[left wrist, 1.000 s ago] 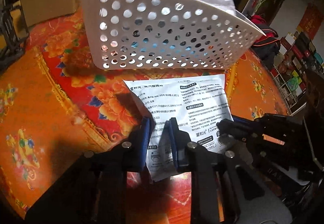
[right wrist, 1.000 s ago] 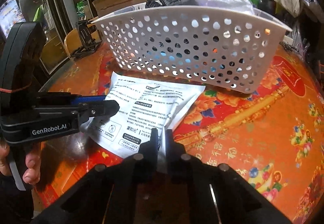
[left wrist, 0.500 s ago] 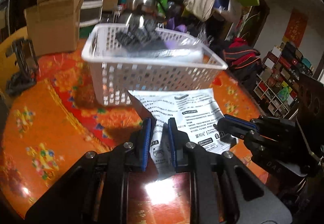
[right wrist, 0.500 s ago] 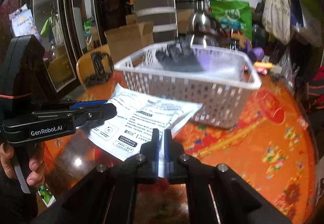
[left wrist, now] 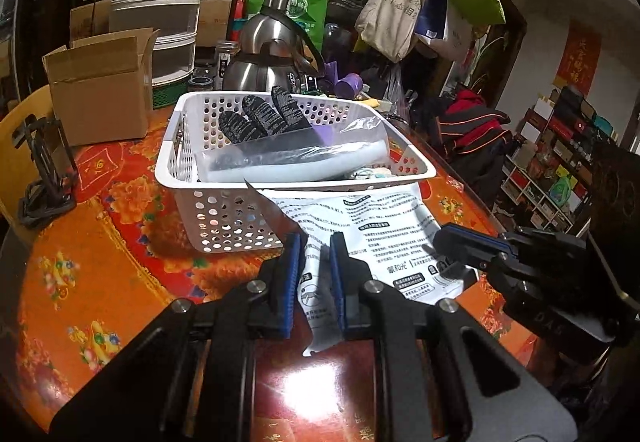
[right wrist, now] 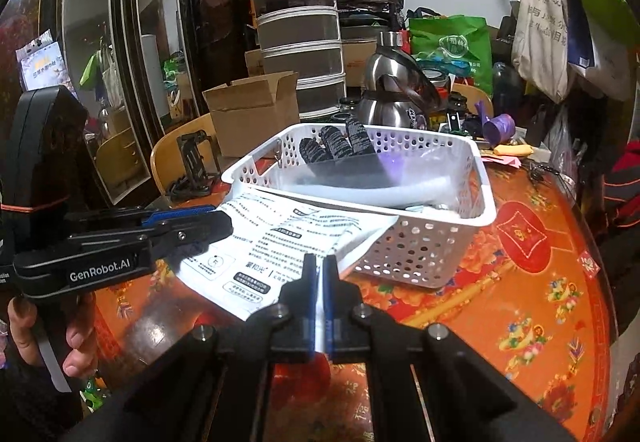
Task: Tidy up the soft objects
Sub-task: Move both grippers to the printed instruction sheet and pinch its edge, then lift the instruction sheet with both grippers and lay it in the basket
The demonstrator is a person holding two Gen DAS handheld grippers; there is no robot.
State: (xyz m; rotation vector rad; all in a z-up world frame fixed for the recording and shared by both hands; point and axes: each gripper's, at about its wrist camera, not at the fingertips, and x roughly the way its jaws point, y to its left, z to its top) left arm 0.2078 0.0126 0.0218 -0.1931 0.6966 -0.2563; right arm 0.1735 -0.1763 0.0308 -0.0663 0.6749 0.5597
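Note:
A white printed soft packet hangs lifted just in front of the white perforated basket, its far edge level with the rim. My left gripper has the packet's near left corner between its blue pads, and its jaws are closing on it. My right gripper is shut tight on the packet's near right edge. Each gripper shows in the other's view: the right gripper, the left gripper. Dark knit items and a clear plastic bag lie in the basket.
The round table has an orange-red floral cover. Behind the basket stand a cardboard box, a steel kettle and stacked drawers. A black stand sits at the left edge. A person's hand grips the left tool.
Both grippers have risen with the packet, lifting it off the table. The basket, seen side-on before, now shows its inside from above.

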